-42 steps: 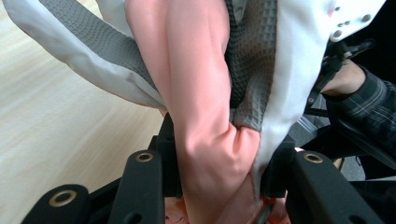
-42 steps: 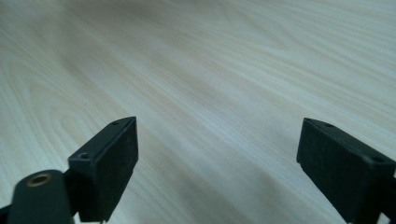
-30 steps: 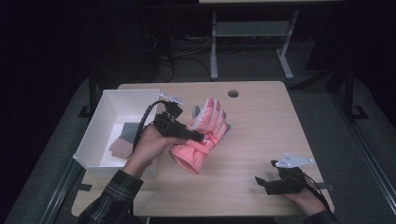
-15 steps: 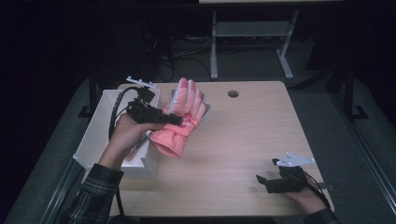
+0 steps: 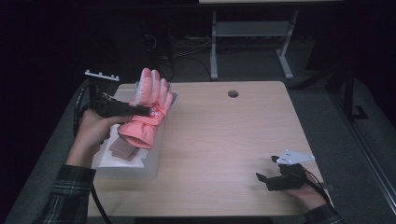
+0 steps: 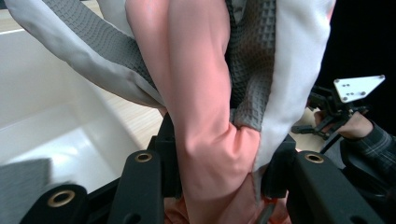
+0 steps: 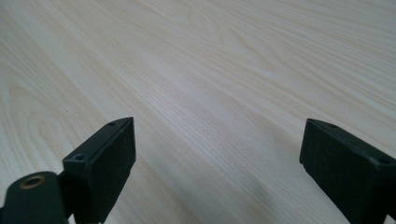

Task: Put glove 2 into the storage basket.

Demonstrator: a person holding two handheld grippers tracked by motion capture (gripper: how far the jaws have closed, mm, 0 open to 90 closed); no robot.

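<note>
Pink glove (image 5: 148, 106) clamped in left gripper (image 5: 140, 111), above white bin (image 5: 150, 161).

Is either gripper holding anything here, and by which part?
The left gripper is clamped on the pink glove at its middle, around the palm, over the white bin. The right gripper is open and empty above the table.

No text, label or number is readable here, though the dim high view may hide small print.

We have carried the pink glove (image 5: 148, 108) with our left gripper (image 5: 140, 110) leftward from the table (image 5: 243, 140), over the white bin (image 5: 152, 161).
</note>
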